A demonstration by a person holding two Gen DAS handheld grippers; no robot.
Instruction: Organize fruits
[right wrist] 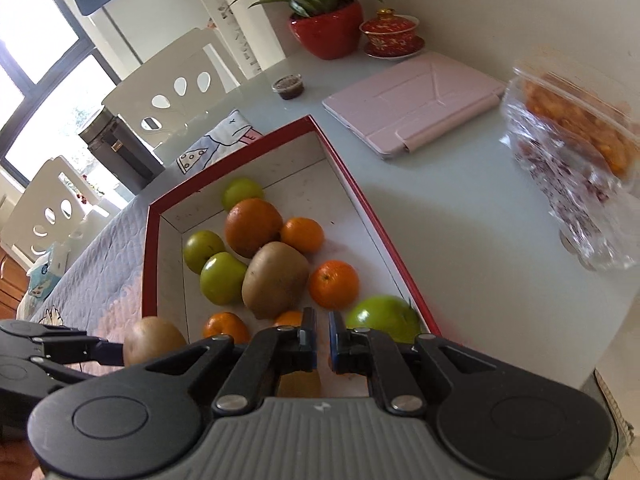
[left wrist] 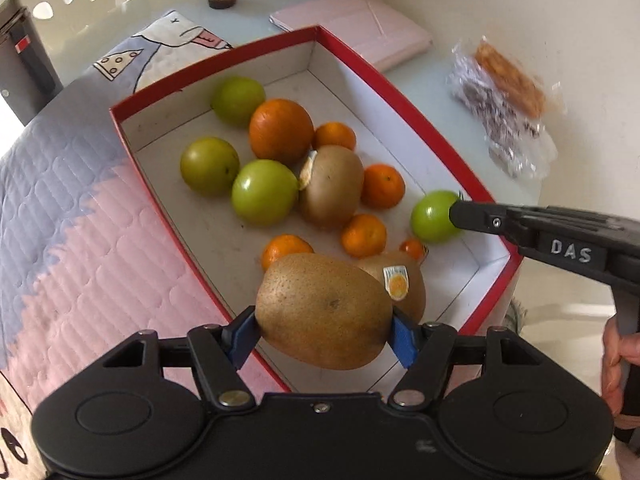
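many fruits fill the red box (left wrist: 420, 120); left tool (left wrist: 324, 334) clamps a kiwi (left wrist: 324, 312), right tool (right wrist: 322, 334) nearly closed, empty.

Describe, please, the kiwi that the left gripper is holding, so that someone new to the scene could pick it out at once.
Find the red-rimmed box on the table, filled with green, orange and brown fruit. At its near edge, the left gripper clamps a kiwi between its blue pads, lifted above the box floor. Unlike the two other kiwis in the box, it shows no sticker and is the only fruit being held.
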